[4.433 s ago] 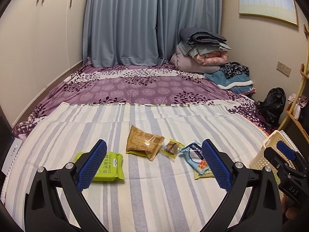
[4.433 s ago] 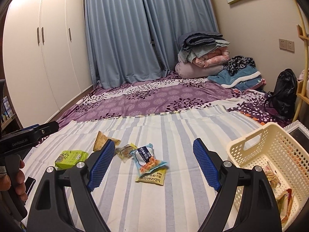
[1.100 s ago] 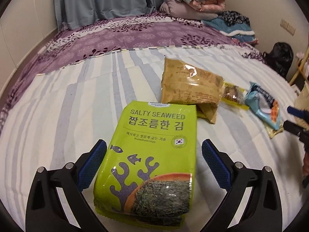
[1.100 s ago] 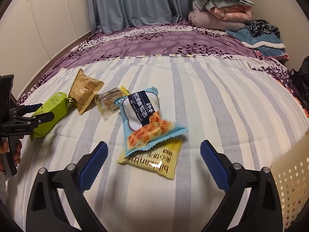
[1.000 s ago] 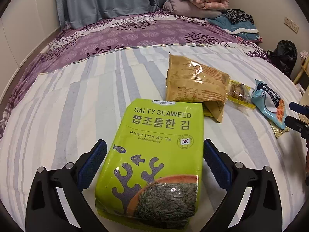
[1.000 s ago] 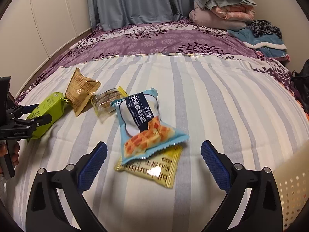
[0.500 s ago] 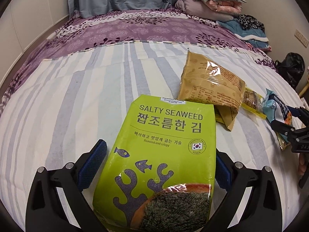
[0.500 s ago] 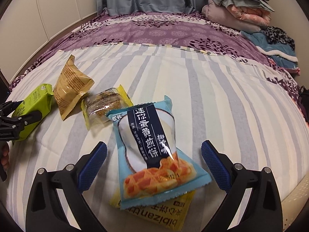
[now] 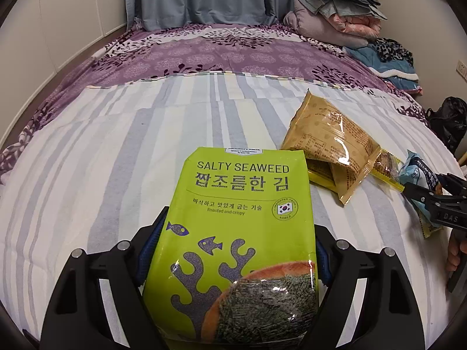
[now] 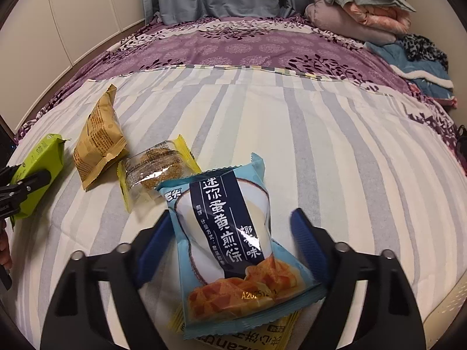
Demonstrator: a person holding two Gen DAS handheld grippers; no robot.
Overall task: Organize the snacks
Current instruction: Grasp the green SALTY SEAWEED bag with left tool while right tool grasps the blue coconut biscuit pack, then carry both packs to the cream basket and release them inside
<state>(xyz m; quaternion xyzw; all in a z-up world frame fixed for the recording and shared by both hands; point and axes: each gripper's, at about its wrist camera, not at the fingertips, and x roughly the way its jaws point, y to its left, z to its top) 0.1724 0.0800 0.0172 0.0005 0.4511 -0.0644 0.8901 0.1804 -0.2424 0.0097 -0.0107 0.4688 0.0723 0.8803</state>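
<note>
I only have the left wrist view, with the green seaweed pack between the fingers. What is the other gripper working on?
Observer: The right gripper is closing around a light blue snack bag; its right pad still stands clear.
Operator: Anything under that bag?
Observer: Yes, a yellow packet lies beneath it, mostly covered.
Operator: What is the small packet by the brown bag?
Observer: A clear, yellow-edged wrapper with a crumbly brown cake inside.

Green seaweed pack (image 9: 239, 233), tan bag (image 9: 332, 143), clear-yellow cake wrapper (image 10: 157, 169), blue pastry packet (image 10: 233, 245) flat on striped sheet (image 10: 335, 145)
</note>
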